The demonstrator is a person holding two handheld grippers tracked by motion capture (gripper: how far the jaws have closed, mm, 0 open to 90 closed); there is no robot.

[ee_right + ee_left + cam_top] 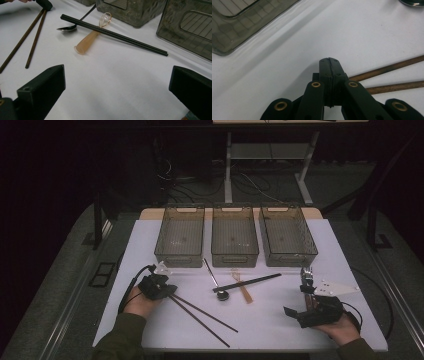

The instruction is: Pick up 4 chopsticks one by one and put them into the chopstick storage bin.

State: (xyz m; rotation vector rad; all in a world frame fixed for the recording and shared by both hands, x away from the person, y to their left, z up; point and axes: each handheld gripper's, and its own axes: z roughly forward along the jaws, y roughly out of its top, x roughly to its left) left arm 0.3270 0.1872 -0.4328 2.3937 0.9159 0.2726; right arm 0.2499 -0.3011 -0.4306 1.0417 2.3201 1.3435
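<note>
My left gripper (171,289) (329,60) rests low on the white table at the left, jaws pressed shut with nothing visible between them. Two brown chopsticks (202,315) (392,67) (27,40) start right beside its jaws and run toward the front edge. At the table's middle lie a metal spoon (214,277) (67,28), a pair of black chopsticks (250,282) (112,33) and an amber plastic spoon (244,290) (90,41) under them. My right gripper (298,294) (117,75) sits at the right, open wide, facing those pieces from a distance.
Three empty grey bins (179,257) (235,258) (292,258) stand side by side along the back of the white table (280,327). A corner of one bin (232,27) lies just ahead-left of my left gripper. Dark floor and cables lie beyond.
</note>
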